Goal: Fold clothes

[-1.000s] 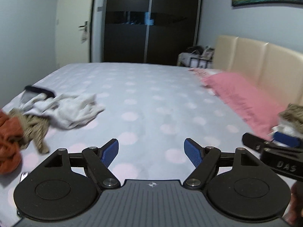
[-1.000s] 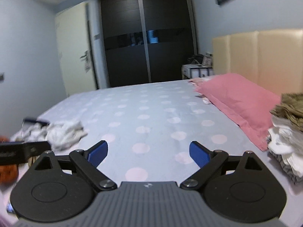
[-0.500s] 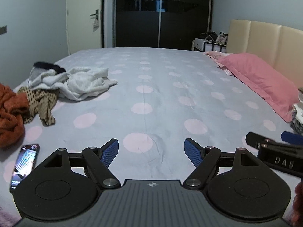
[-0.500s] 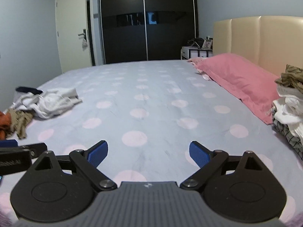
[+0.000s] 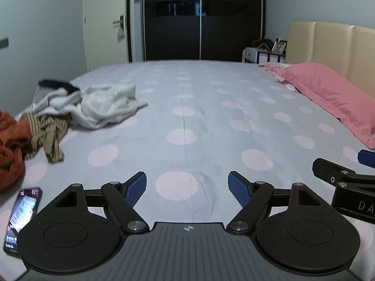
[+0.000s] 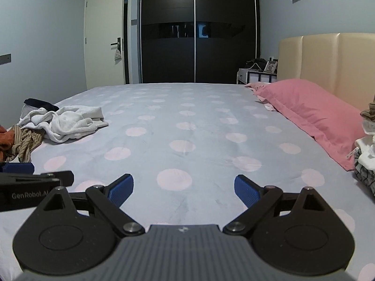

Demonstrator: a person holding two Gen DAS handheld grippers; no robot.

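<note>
From your left wrist camera, your left gripper (image 5: 187,187) sits low over the bedspread (image 5: 211,121), a grey cover with pale pink dots; its blue pads are spread wide apart with only bare fabric between them, so it is released and grasps nothing. The unfolded clothes lie well apart from it, at the far left of the bed. A white garment (image 5: 103,105) is crumpled into soft ridges, with a dark piece (image 5: 56,84) at its far edge. Just nearer you lies a striped brown-and-tan garment (image 5: 46,133), bunched and twisted, touching the white one. At the left edge a rust-orange garment (image 5: 11,145) is heaped in folds. A phone (image 5: 22,217) with a lit screen lies flat on the cover beside your gripper's left housing. Along the right side a pink pillow (image 5: 328,96) lies against the cream headboard (image 5: 328,44). Your right gripper (image 5: 346,175) enters at the right edge.

From your right wrist camera, your right gripper (image 6: 184,189) likewise hangs above bare bedspread (image 6: 187,126), pads wide apart and released. The same white garment (image 6: 68,121), striped garment (image 6: 25,142) and a sliver of the orange one (image 6: 4,140) sit at the far left. At the right edge, by the pink pillow (image 6: 311,110), a stack of clothes (image 6: 368,149) rises in layers: olive on top, white beneath, a dark check pattern at the base. Your left gripper's arm shows at the left edge.
</note>
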